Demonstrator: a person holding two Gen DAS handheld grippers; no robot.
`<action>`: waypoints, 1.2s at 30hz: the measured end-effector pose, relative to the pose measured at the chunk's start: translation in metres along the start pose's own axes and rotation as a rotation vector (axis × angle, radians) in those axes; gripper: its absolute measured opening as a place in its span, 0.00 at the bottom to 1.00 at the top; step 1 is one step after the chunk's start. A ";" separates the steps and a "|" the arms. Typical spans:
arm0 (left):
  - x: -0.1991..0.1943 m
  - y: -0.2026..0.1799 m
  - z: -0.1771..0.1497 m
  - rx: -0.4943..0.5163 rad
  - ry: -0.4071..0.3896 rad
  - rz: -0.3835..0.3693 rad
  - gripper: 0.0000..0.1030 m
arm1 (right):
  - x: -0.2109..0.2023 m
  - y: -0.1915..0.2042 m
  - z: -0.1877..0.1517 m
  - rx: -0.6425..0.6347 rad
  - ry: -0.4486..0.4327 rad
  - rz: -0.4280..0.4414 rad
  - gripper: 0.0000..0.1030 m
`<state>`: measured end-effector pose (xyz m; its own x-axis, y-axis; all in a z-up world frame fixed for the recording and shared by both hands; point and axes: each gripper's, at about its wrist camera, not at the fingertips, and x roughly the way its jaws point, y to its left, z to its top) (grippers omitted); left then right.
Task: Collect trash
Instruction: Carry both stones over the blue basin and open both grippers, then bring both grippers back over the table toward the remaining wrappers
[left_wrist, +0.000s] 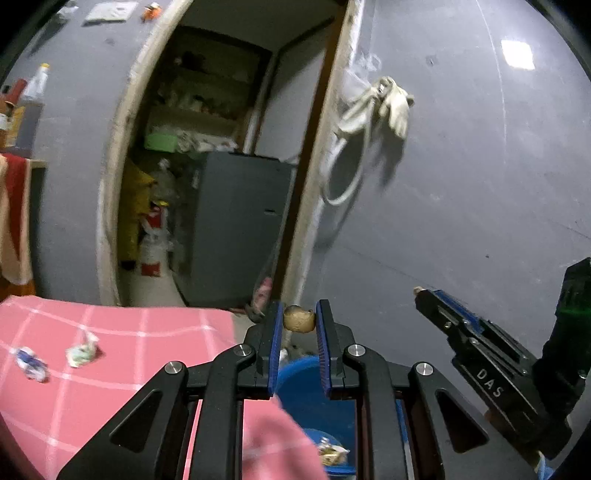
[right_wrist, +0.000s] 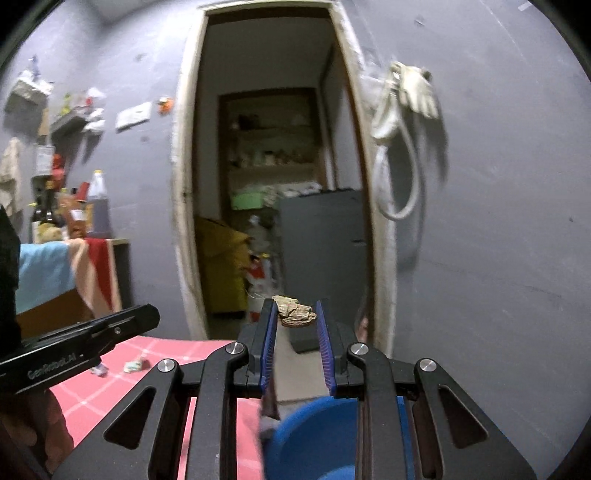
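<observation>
From the left wrist, the left gripper pinches a small, tan, wrinkled lump of trash at its blue ribbed pad tips, jaws nearly closed. It looks light and dry — possibly a nutshell. Below sits a round blue plastic bin with scraps inside; two crumpled wrappers lie on the pink checked cloth.

From the right wrist, the right gripper is clamped narrowly on a flat, crumpled brown paper scrap — soft and crushable, safest taken across its middle.
</observation>
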<state>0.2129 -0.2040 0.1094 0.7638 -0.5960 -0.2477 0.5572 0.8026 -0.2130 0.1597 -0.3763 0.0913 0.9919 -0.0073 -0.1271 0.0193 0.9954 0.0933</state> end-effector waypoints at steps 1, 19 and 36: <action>0.008 -0.005 -0.001 -0.001 0.018 -0.012 0.14 | 0.000 -0.004 -0.002 0.009 0.010 -0.010 0.19; 0.097 -0.026 -0.040 -0.094 0.345 -0.083 0.14 | 0.033 -0.067 -0.042 0.195 0.333 -0.112 0.20; 0.106 -0.004 -0.057 -0.188 0.445 -0.090 0.23 | 0.044 -0.077 -0.052 0.239 0.402 -0.129 0.31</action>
<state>0.2735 -0.2714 0.0305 0.4794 -0.6486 -0.5912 0.5152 0.7533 -0.4088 0.1950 -0.4487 0.0275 0.8532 -0.0447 -0.5196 0.2137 0.9388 0.2702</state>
